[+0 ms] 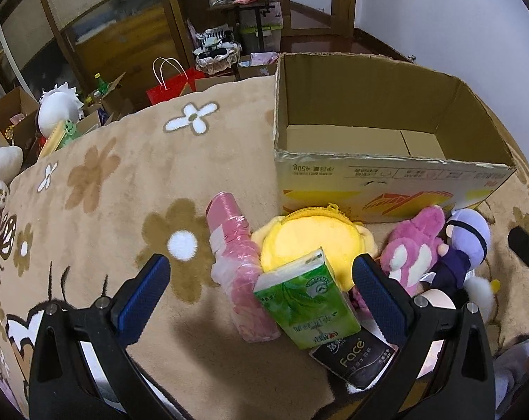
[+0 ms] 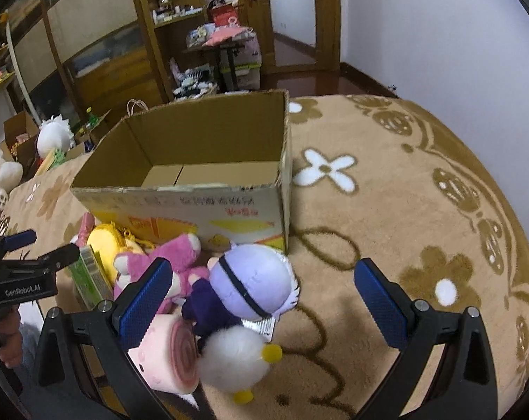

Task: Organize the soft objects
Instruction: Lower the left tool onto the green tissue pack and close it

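A pile of soft things lies on the flowered carpet before an open, empty cardboard box [image 1: 387, 171] [image 2: 180, 192]. In the left wrist view my left gripper [image 1: 261, 280] is open above a green tissue pack [image 1: 304, 301], a pink wrapped roll [image 1: 240, 273], a yellow plush pouch [image 1: 310, 238] and a black tissue pack [image 1: 355, 357]. A pink plush [image 1: 415, 245] [image 2: 177, 255] and a purple-haired doll [image 1: 464, 241] [image 2: 250, 283] lie to the right. My right gripper [image 2: 264, 290] is open over the doll, a white fluffy chick [image 2: 233, 360] and a pink roll-shaped plush [image 2: 173, 357].
Beige flower-patterned carpet [image 2: 404, 210] spreads to the right of the box. Beyond its far edge are wooden cabinets, a red paper bag [image 1: 170, 85], cardboard boxes, a white plush [image 1: 60, 105] and a small cluttered table [image 1: 250, 3].
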Tool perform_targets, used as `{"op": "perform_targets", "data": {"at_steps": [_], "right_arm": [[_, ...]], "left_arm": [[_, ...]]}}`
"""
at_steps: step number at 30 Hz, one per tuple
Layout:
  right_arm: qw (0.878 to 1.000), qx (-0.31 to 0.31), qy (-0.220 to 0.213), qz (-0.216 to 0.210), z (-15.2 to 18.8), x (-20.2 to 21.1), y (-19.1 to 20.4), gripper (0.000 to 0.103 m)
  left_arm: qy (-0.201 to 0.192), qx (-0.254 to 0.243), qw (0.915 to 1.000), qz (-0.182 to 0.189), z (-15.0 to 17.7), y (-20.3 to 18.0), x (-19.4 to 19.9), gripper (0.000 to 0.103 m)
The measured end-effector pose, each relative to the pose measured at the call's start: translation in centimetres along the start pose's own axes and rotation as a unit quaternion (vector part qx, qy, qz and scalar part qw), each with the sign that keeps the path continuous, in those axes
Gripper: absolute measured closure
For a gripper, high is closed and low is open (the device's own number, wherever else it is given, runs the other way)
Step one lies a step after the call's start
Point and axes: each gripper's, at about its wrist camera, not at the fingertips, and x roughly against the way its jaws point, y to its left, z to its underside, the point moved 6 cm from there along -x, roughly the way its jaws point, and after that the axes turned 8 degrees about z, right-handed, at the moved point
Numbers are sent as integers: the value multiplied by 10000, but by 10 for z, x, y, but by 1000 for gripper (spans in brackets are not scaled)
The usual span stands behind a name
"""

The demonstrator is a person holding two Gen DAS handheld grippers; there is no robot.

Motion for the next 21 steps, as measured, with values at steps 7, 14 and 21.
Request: {"op": "perform_targets", "data": {"at_steps": [7, 14, 21], "right_arm": [[9988, 165, 452, -36, 14, -14, 8, 1], [9962, 363, 787, 42, 26, -31, 13, 1], [9907, 685, 1171, 50, 41, -38, 23, 2]], "left_arm": [[257, 88, 9995, 170, 6, -3, -13, 0], [510, 70, 9980, 364, 13, -13, -28, 0], [720, 77, 9961, 511, 19, -17, -38, 9]]}}
